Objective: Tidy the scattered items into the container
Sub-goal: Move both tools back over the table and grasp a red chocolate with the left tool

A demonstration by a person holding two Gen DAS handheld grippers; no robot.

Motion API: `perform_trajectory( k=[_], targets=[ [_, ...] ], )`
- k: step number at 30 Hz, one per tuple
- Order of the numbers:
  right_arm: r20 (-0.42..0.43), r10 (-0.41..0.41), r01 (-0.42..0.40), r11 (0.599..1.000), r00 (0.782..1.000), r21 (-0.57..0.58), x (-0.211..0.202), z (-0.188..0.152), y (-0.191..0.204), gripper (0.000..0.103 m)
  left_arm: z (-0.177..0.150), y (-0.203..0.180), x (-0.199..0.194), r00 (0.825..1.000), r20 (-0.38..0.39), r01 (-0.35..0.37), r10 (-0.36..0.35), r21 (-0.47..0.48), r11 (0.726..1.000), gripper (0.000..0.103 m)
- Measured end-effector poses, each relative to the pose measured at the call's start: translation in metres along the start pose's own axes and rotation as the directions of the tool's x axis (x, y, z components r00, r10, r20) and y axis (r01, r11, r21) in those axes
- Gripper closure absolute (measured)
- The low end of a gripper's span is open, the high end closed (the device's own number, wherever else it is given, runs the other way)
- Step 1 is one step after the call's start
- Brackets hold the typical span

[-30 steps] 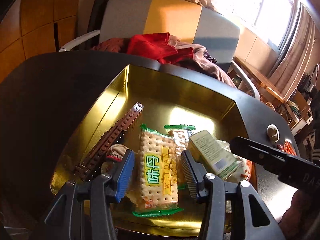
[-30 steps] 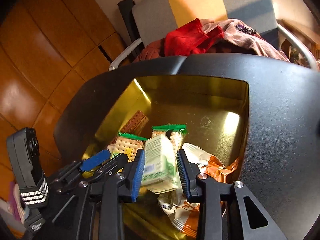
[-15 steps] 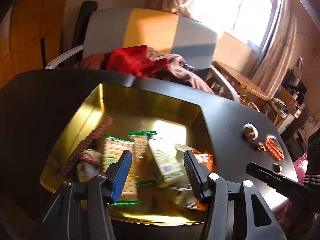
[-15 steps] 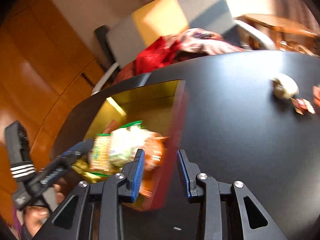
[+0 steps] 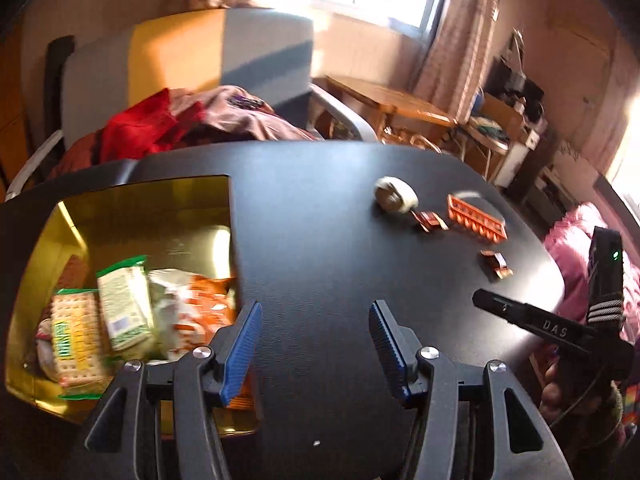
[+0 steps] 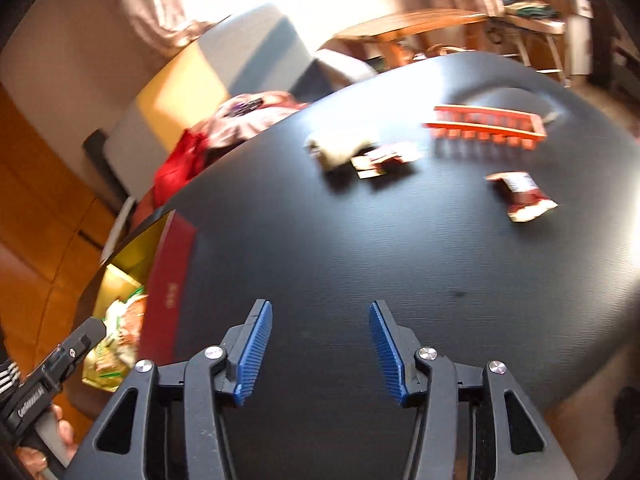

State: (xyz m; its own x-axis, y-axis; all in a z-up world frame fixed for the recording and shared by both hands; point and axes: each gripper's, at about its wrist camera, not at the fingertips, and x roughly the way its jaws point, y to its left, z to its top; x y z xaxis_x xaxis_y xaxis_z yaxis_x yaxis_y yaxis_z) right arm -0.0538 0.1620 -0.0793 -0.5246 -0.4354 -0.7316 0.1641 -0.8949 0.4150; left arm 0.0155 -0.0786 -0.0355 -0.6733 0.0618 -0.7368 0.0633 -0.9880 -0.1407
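Both tongs, the left gripper and the right gripper, are wide apart and hold nothing. The gold tin sits at nine o'clock with snack packets inside. At one o'clock, an orange brick, tape roll and small wrappers lie on the black table.

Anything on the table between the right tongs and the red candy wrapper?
Nothing: the right wrist view shows bare black tabletop between the open right tongs and the red candy wrapper.
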Motion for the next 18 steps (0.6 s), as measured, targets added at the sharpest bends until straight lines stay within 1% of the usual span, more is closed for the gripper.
perform_trajectory(
  k=[2,6,8,13,15,18],
  targets=[
    [0.026,-0.042,0.042,0.999,0.999,0.0,-0.009,0.0,-0.011,0.04,0.002,-0.018,0.009,1.0,-0.02,0.015,-0.014,0.041,0.999,0.046],
    [0.057,-0.126,0.126,0.992,0.99,-0.01,-0.022,-0.001,-0.026,0.038,0.003,-0.05,0.021,0.999,-0.042,0.037,-0.032,0.098,0.994,0.046],
    [0.072,-0.162,0.164,0.986,0.984,-0.024,-0.028,-0.001,-0.031,0.036,0.003,-0.065,0.026,0.997,-0.054,0.056,-0.05,0.126,0.99,0.046],
    [0.095,-0.222,0.225,0.974,0.97,-0.024,-0.037,-0.002,-0.044,0.034,0.002,-0.094,0.037,0.996,-0.074,0.055,-0.041,0.199,0.978,0.046],
    [0.1,-0.244,0.248,0.969,0.964,-0.022,-0.039,-0.003,-0.048,0.034,0.002,-0.102,0.041,0.996,-0.078,0.05,-0.033,0.226,0.973,0.046],
    [0.108,-0.278,0.281,0.959,0.955,-0.02,-0.042,-0.003,-0.054,0.034,0.001,-0.107,0.05,0.995,-0.097,0.049,-0.026,0.241,0.969,0.046]
  ],
)
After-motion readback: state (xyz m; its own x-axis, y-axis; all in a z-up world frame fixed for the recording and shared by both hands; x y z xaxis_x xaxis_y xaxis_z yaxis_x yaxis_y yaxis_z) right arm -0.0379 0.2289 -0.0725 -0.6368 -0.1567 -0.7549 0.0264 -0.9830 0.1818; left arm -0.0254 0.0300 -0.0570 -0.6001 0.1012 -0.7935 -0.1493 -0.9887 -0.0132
